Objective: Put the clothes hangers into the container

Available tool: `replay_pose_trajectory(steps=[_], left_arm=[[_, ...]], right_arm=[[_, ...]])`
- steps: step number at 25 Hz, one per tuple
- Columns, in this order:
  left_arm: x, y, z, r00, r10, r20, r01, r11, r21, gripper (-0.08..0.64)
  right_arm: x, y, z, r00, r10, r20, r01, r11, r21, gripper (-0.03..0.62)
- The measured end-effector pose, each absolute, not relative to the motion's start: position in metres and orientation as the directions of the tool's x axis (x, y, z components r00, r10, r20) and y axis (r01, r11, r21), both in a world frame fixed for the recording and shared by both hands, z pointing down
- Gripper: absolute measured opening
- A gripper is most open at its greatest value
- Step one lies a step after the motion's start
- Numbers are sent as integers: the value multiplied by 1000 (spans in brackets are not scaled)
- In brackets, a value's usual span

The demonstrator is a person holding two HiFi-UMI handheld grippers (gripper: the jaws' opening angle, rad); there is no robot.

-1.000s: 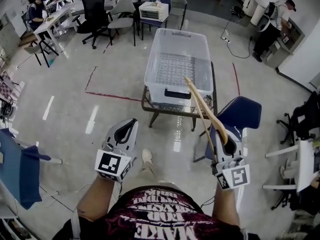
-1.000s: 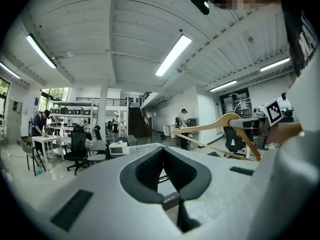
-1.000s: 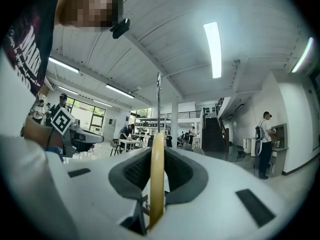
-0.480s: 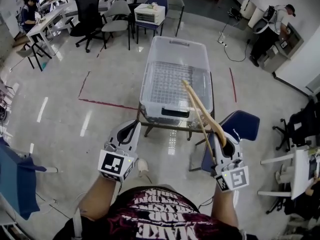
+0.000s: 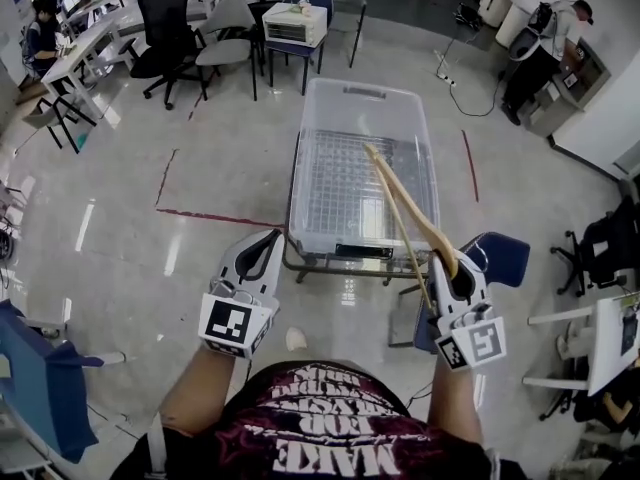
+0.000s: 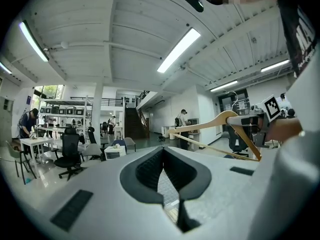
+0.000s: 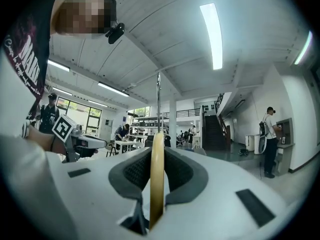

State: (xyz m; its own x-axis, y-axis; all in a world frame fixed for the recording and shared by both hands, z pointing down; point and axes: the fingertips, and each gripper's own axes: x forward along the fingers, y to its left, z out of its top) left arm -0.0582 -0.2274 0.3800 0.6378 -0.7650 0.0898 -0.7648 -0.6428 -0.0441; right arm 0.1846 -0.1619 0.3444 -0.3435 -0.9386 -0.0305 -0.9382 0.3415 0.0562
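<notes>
1. Hanger (image 5: 398, 196) of pale wood, pinched edge-on between the narrow-set jaws of the right gripper (image 5: 455, 268), pads pressing both its faces.
2. Juts up and forward from that gripper; in the head view its far arm overlaps the near part of the clear container (image 5: 305, 168). Cannot tell whether above it or touching it.
3. Container on a low metal-framed table (image 5: 300, 266) on glossy floor (image 5: 200, 258), straight ahead.
4. Left gripper (image 5: 268, 243) raised beside the right one, well apart from the hanger; jaws closed tip to tip, nothing between them.
5. Blue chair (image 5: 503, 253) just right of the table, partly behind the right gripper in the head view.
6. Black office chair (image 5: 165, 28) and desks farther back at left; person (image 5: 545, 53) standing at far right by the wall.
</notes>
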Motion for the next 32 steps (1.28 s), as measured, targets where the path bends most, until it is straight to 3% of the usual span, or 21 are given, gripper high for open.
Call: replay_pose_trajectory(steps=[18,27,32], left_arm=[[-34,-303,414,682,-710,176,-712,-699,-64,6],[-12,-359,413,636,-747,194,-751,-657,-64,6],[2,-396,415,618,-762,193,-771,-635,-41,6]], right_arm=[[195,-254,350,-319,-945,-77,-947,320,-5,60],[218,-349,376,-413,-910,-37,-907,414,-80,60],[236,-403,424,-420,-906,50,-903,412,-125,60]])
